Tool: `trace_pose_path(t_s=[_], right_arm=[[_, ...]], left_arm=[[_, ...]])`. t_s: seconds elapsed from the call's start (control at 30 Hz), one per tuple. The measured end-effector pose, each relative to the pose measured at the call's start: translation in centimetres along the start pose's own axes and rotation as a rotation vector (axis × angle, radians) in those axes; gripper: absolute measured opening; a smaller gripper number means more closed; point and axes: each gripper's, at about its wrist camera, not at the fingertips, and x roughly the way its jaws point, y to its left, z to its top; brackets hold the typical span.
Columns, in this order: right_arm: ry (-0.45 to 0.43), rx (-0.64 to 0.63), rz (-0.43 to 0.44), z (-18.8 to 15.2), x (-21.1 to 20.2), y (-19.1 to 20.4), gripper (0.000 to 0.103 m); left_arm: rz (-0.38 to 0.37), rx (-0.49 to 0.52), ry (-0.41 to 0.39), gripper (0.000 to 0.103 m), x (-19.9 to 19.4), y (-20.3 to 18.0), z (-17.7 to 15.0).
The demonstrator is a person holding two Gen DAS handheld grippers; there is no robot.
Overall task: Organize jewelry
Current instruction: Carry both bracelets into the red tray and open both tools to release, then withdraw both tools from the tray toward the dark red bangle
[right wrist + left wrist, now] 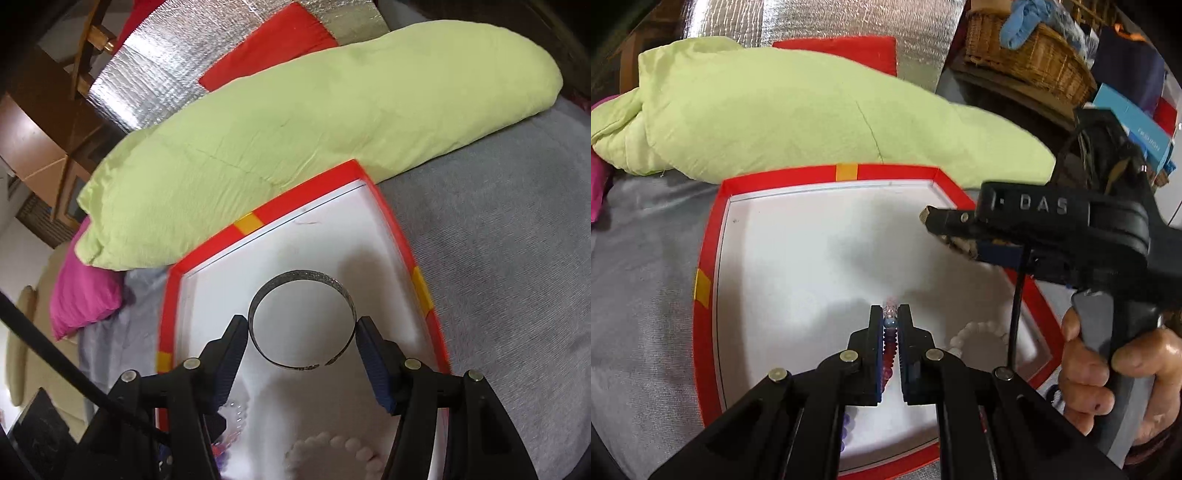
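Note:
A red-rimmed tray (pixel 709 258) (pixel 421 284) with a white floor lies on a grey cover. My left gripper (pixel 890 314) is shut on a strand of red, blue and clear beads (pixel 889 339), which hangs over the tray's near part. My right gripper (pixel 301 321) is shut on a silver open bangle (pixel 295 275); its pads press the ring from both sides above the tray floor. In the left wrist view the right gripper (pixel 936 230) hovers over the tray's right side, held by a hand (pixel 1086 376). A white bead bracelet (pixel 979 328) (pixel 332 446) lies in the tray.
A long pale green pillow (pixel 812 110) (pixel 295 129) lies against the tray's far rim. A pink cushion (pixel 85 295) and a red cushion (pixel 273 44) sit beside it. A wicker basket (pixel 1030 55) stands at the far right. Grey cover (pixel 498 258) surrounds the tray.

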Motion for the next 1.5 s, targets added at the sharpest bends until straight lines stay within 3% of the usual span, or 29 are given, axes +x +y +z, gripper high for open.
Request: trace_pose_path(t_s=[0.1, 0.17, 0.23, 0.37, 0.5, 0.8, 0.9, 1.2, 1.5], right_arm=[[-0.005, 0.024, 0.033, 0.4, -0.2, -0.7, 0.069], [0.002, 0.045, 0.054, 0.6, -0.4, -1.1, 0.075], [0.003, 0.055, 0.081, 0.5, -0.6, -1.4, 0.076], [0.008, 0.071, 0.088, 0.4, -1.1, -2.1, 0.076], [-0.015, 0.057, 0.08, 0.3, -2.4, -2.1, 0.076], [-0.081, 0.017, 0.062, -1.3, -7.0, -1.8, 0.075], [-0.099, 0.018, 0.063, -2.1, -8.5, -2.2, 0.075], [-0.157, 0.008, 0.04, -5.0, -14.1, -4.4, 0.075], [-0.142, 0.115, 0.048, -8.5, -18.2, -9.5, 0.074]], left_arm=[[0.007, -0.006, 0.016, 0.009, 0.2, 0.0, -0.1], [0.017, -0.006, 0.021, 0.017, 0.1, 0.0, -0.2], [0.029, -0.007, 0.01, 0.035, -0.3, 0.0, -0.2], [0.047, -0.008, -0.026, 0.041, -1.8, 0.1, -0.2], [0.095, -0.019, -0.07, 0.062, -3.6, 0.7, -0.2], [0.212, -0.18, -0.121, 0.067, -7.7, 4.3, -1.6], [0.253, -0.188, -0.119, 0.067, -8.5, 4.4, -2.6], [0.271, -0.133, -0.099, 0.067, -10.4, 2.4, -4.9], [0.27, -0.213, -0.097, 0.067, -13.4, 3.5, -8.6]])
